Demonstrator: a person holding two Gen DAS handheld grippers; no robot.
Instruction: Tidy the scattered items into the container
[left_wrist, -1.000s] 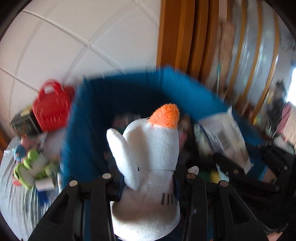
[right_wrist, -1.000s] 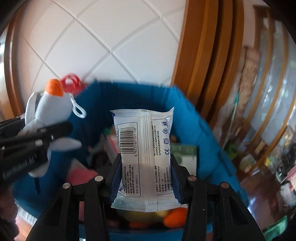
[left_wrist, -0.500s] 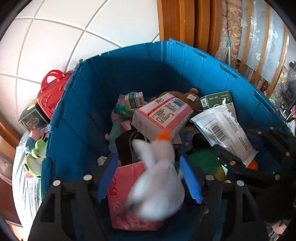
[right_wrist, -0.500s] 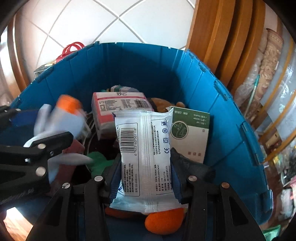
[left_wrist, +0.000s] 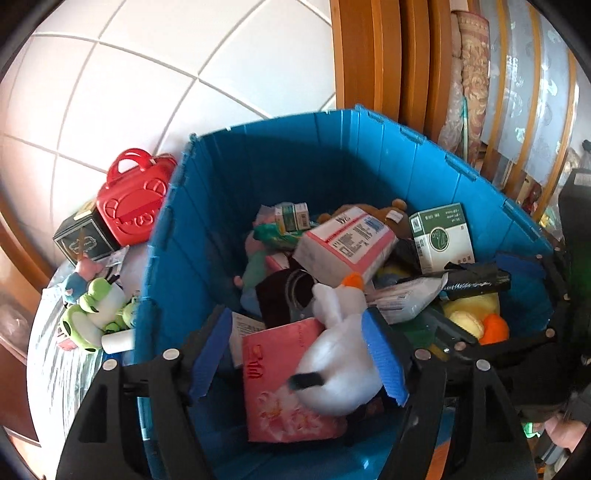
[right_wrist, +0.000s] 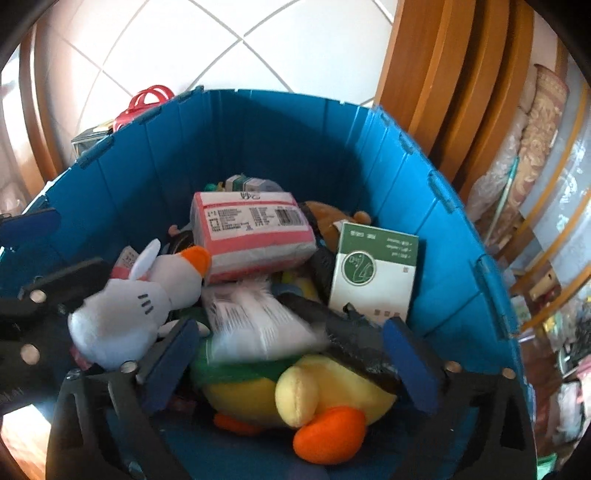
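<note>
Both grippers release their items over the blue container.

The left gripper (left_wrist: 299, 354) stands open, the white plush bird (left_wrist: 338, 354) loose between its pads on the pile; the right gripper (right_wrist: 288, 365) has its jaws opening wide, the white packet (right_wrist: 255, 325) blurred between them and unpressed. Both items lie inside the blue container (left_wrist: 173, 258), already crowded with boxes and plush toys. Outside its left wall, a red toy bag (left_wrist: 133, 197), a black box (left_wrist: 83, 240) and green frog toys (left_wrist: 94, 314) appear still to be collected.

Print on boxes (right_wrist: 255, 236) apparently too blurred
</note>
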